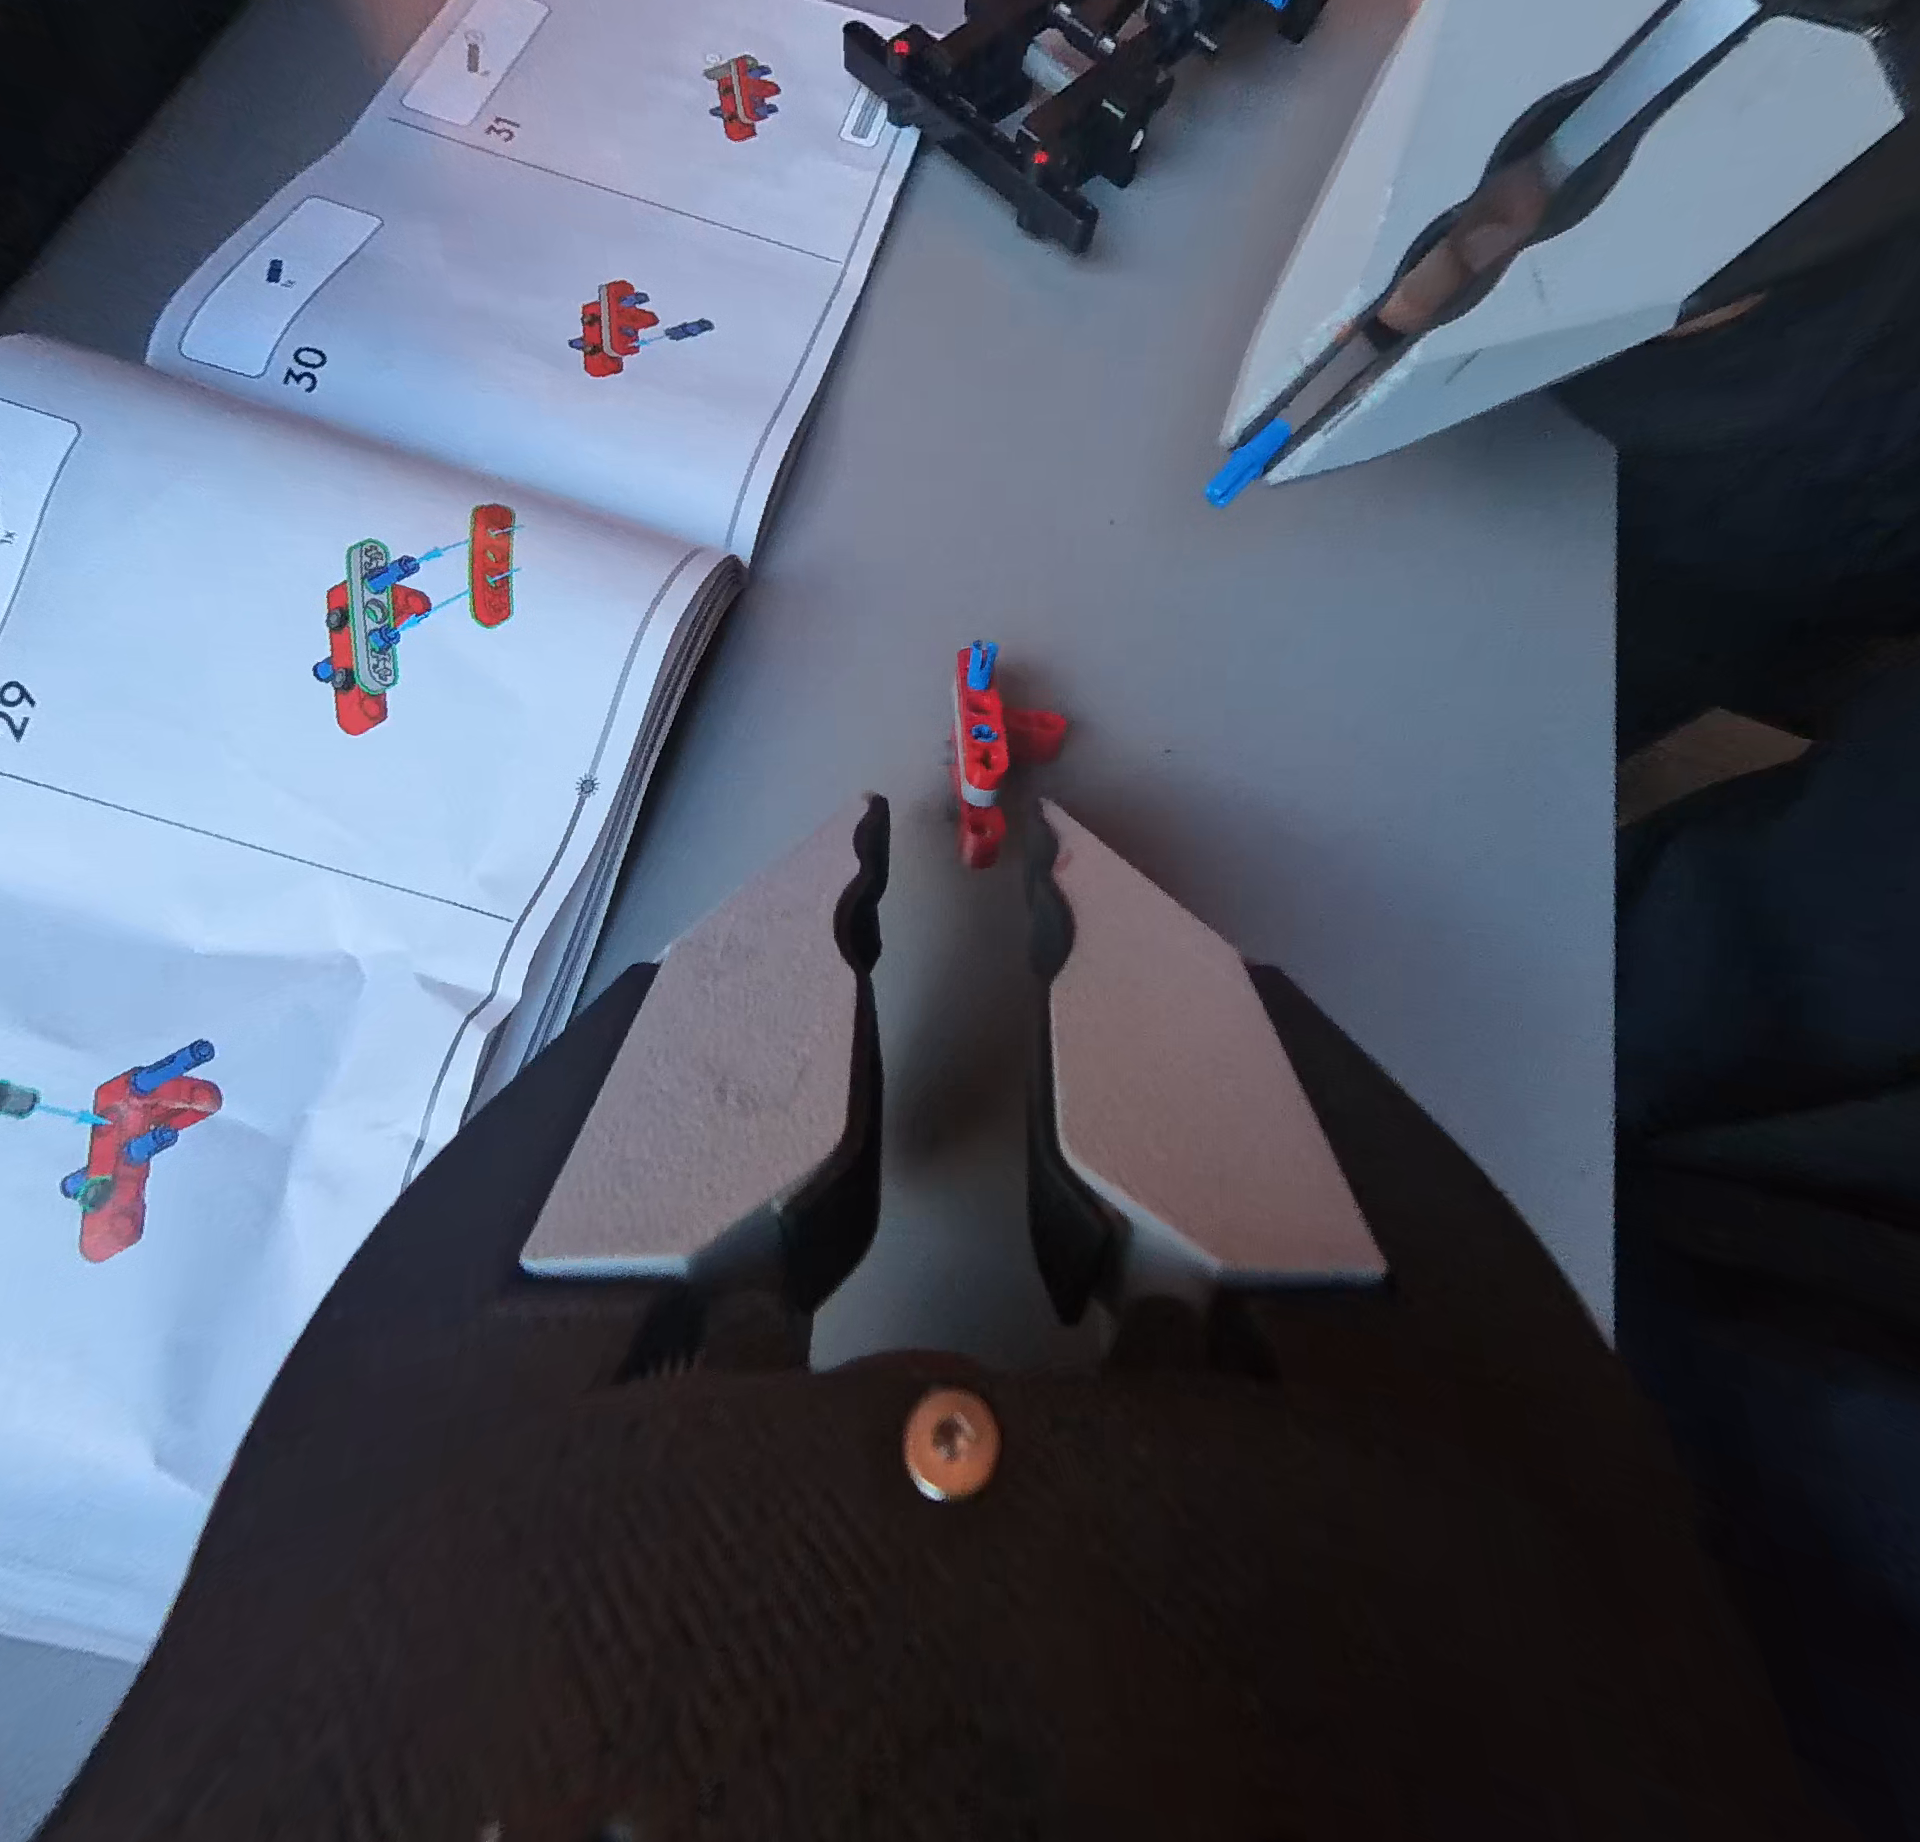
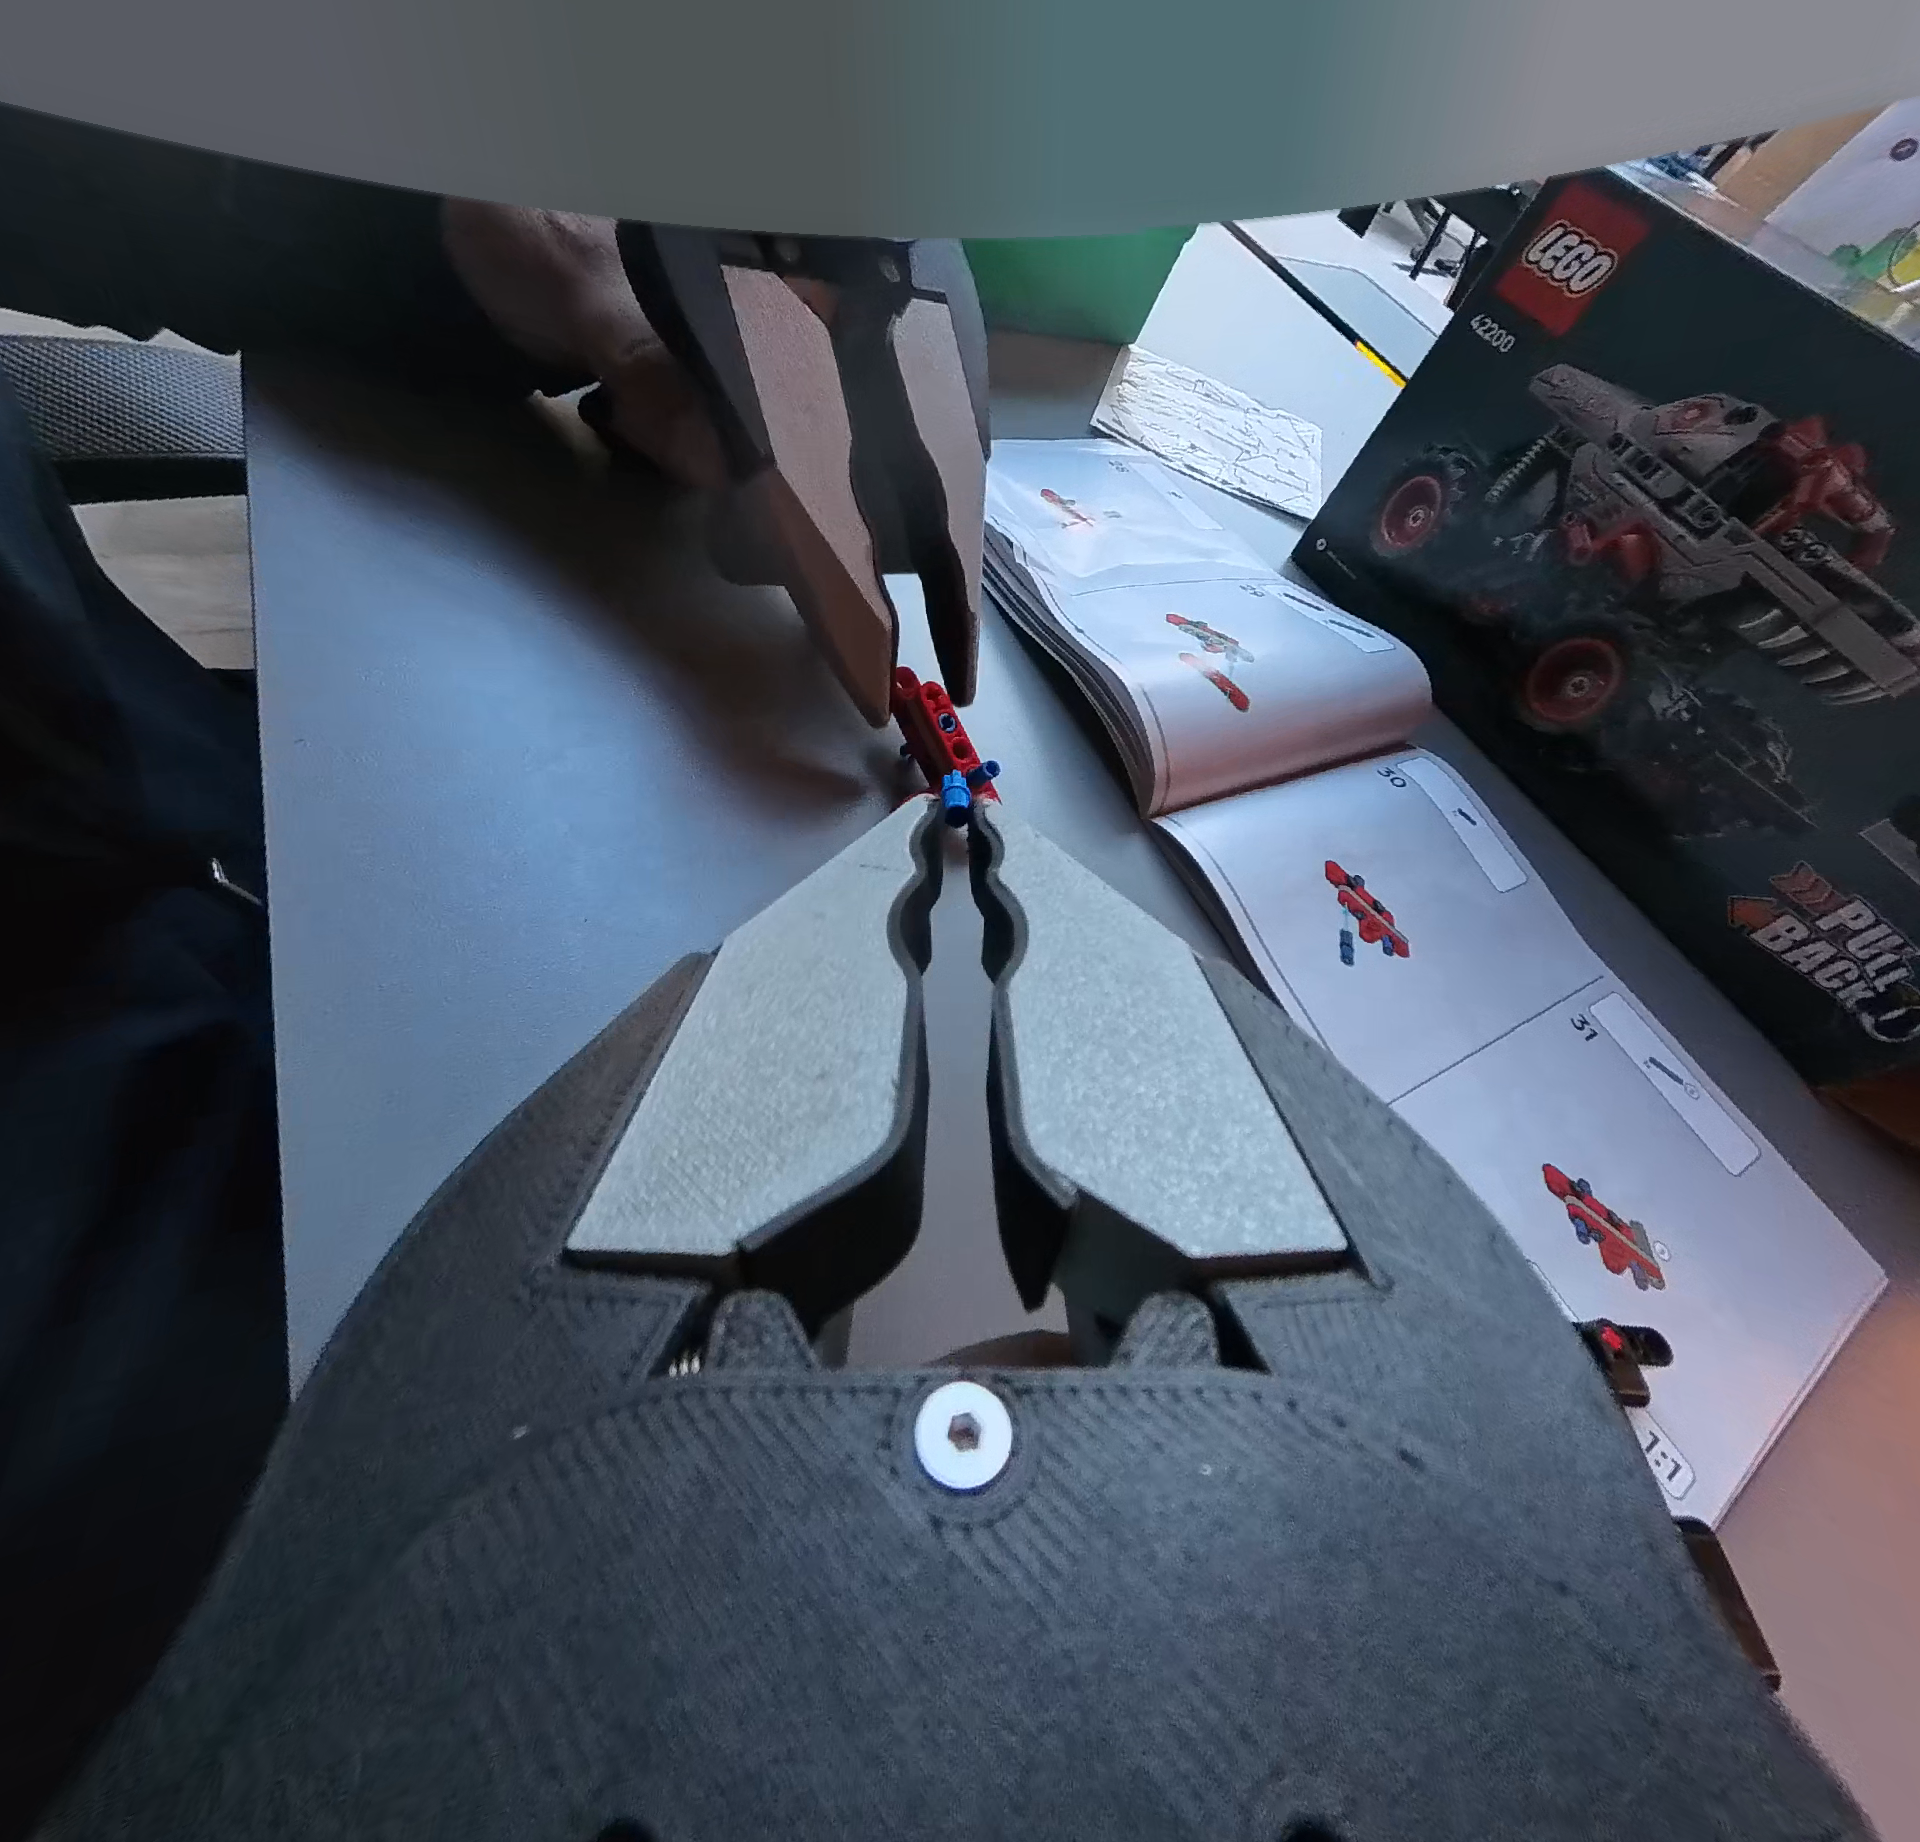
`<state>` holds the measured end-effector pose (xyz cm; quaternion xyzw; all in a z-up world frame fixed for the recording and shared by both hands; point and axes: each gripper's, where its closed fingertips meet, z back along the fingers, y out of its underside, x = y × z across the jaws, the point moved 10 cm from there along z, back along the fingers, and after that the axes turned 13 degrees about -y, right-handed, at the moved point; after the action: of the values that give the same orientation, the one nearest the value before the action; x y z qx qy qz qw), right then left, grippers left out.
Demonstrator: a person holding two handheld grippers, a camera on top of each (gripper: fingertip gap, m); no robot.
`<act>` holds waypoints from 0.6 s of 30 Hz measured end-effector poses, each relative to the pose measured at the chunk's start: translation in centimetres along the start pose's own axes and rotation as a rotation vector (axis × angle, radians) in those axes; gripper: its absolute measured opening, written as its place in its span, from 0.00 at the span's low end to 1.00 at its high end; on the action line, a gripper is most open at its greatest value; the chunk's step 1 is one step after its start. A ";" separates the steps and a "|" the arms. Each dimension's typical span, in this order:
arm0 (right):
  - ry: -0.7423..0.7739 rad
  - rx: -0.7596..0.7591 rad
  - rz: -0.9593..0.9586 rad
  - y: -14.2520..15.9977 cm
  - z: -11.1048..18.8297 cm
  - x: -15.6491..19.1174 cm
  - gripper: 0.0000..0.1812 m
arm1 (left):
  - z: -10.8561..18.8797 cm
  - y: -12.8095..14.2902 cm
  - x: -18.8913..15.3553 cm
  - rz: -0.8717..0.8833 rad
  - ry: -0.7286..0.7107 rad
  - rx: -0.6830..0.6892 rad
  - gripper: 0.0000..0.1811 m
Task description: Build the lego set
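Left wrist view, nearest: left gripper point(image 1: 961, 821) spread, its tips flanking the near end of the red sub-assembly point(image 1: 985, 753) on the grey table point(image 1: 1299, 805); whether they touch it cannot be told. Beyond it, the right gripper point(image 1: 1262, 452) pinches a blue pin point(image 1: 1245, 464), clear of the sub-assembly (in the right wrist view the two nearly overlap). Open instruction booklet point(image 1: 468, 504) lies to the left. Farthest: a black chassis assembly point(image 1: 1081, 67), partly built. Judged status: sub-assembly has beams and some pins joined; this pin remains uninserted, and joining to the chassis is outstanding.
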<state>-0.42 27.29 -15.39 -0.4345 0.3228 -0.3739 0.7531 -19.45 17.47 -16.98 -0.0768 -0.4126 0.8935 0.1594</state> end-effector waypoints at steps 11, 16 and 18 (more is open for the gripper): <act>0.006 -0.007 -0.002 0.0 0.1 0.0 0.00 | 0.3 0.2 -0.5 -0.086 -0.080 -0.011 0.13; 0.007 0.001 -0.003 0.0 0.0 0.0 0.01 | 0.4 0.4 -0.4 -0.099 -0.092 -0.003 0.13; 0.008 0.004 0.000 0.0 0.0 0.0 0.01 | 0.4 0.4 -0.4 -0.103 -0.096 0.002 0.13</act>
<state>-0.45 27.30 -15.41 -0.4314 0.3251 -0.3762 0.7528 -19.23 16.83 -17.05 -0.0125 -0.4224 0.8872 0.1851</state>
